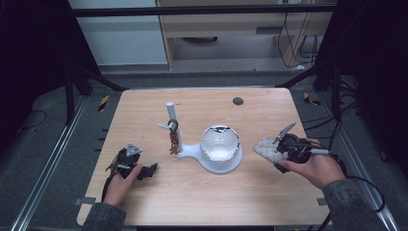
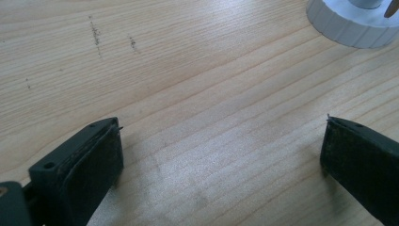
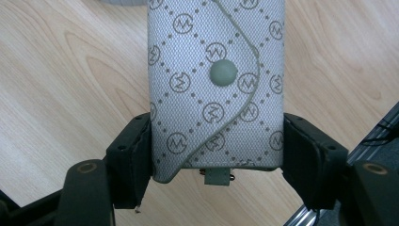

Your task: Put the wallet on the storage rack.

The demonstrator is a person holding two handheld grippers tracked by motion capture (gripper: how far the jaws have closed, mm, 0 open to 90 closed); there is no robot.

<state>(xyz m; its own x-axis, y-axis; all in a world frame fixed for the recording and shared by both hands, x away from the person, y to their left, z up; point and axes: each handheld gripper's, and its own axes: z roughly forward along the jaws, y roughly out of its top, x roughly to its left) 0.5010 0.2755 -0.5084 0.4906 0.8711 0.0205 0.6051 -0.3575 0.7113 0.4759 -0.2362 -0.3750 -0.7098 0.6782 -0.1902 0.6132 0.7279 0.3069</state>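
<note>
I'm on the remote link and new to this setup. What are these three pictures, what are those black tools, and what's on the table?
No robot arm here: a person holds a two-jaw gripper in each hand. The high view looks down on a wooden table. The other two views come from cameras riding on the grippers, looking along their black jaws.

The left gripper rests near the table's left edge, its jaws wide apart over bare wood with nothing between them. The right gripper is shut on a grey patterned pouch with a snap button.

In the middle stands a white stand with an upright post where keys hang, and a white bowl on its round base.
</note>
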